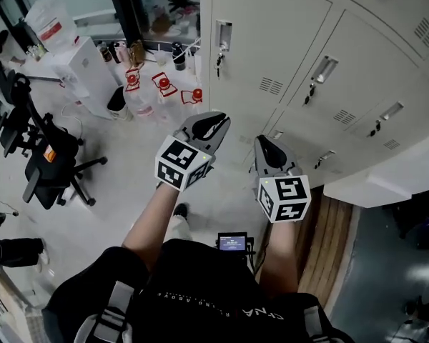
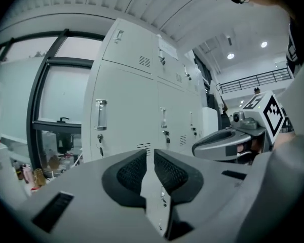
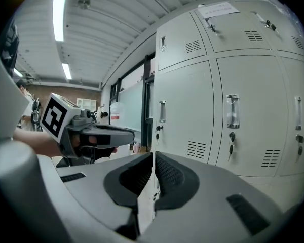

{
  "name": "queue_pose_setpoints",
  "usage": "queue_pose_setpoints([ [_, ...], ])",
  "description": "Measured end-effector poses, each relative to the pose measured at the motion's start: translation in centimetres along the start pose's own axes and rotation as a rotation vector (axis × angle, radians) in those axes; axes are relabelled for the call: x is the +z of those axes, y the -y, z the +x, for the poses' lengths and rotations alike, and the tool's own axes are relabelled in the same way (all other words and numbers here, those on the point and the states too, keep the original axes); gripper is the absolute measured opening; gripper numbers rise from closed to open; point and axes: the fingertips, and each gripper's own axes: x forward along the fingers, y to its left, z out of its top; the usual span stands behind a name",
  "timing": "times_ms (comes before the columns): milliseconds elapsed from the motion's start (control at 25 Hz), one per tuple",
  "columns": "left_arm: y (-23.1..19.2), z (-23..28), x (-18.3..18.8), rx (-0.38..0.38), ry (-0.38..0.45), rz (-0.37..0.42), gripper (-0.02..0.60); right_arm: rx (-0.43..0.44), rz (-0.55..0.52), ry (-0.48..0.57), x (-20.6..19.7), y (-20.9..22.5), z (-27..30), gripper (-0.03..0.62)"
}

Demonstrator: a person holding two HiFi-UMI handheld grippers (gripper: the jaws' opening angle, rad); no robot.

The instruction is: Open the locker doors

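The left claw (image 1: pixel 216 126) and right claw (image 1: pixel 267 147) are both pressed together and empty, just short of the locker doors (image 1: pixel 272 41), which stand shut ahead of them. I'd spread 1 claw before it reaches a handle (image 3: pixel 232 111), pinch squarely, then pull along the door's swing.

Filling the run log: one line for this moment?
left gripper: shut, empty | right gripper: shut, empty | locker doors: closed | contact: none

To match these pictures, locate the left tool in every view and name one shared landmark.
Head view: the left tool is at centre, left of the right tool.
Left gripper view: left tool at bottom centre, seen from behind.
Right gripper view: left tool at mid-left, seen side-on.
Shared landmark: the closed locker doors, ahead of it in all three.
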Motion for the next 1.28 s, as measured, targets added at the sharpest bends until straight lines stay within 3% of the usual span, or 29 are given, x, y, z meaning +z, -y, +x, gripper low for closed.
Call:
queue_pose_setpoints([
  [120, -3.9, 1.5, 0.3, 0.047, 0.01, 0.002, 0.136, -0.008, 0.007, 0.029, 1.7, 0.2, 2.4, 0.041],
  [280, -10.1, 3.6, 1.2, 0.13, 0.037, 0.04, 0.143, -0.046, -0.001, 0.024, 2.9, -0.4, 6.8, 0.041],
  [520, -16.6, 7.9, 1.6, 0.159, 0.043, 0.098, 0.143, -0.127, -0.041, -0.006, 4.3, -1.1, 11.8, 0.041],
  [800, -18.4, 11.1, 1.6, 0.206, 0.035, 0.107, 0.124, -0.194, -0.041, -0.026, 4.6, 0.3, 13.1, 0.041],
  [1000, -18.6, 11.7, 1.1, 0.293, 0.014, 0.132, 0.08, -0.181, -0.022, -0.034, 4.3, 1.2, 12.6, 0.041],
  [1280, -18.1, 11.8, 1.2, 0.34, 0.006, 0.16, 0.048, -0.146, -0.036, -0.039, 4.0, 1.2, 12.1, 0.041],
])
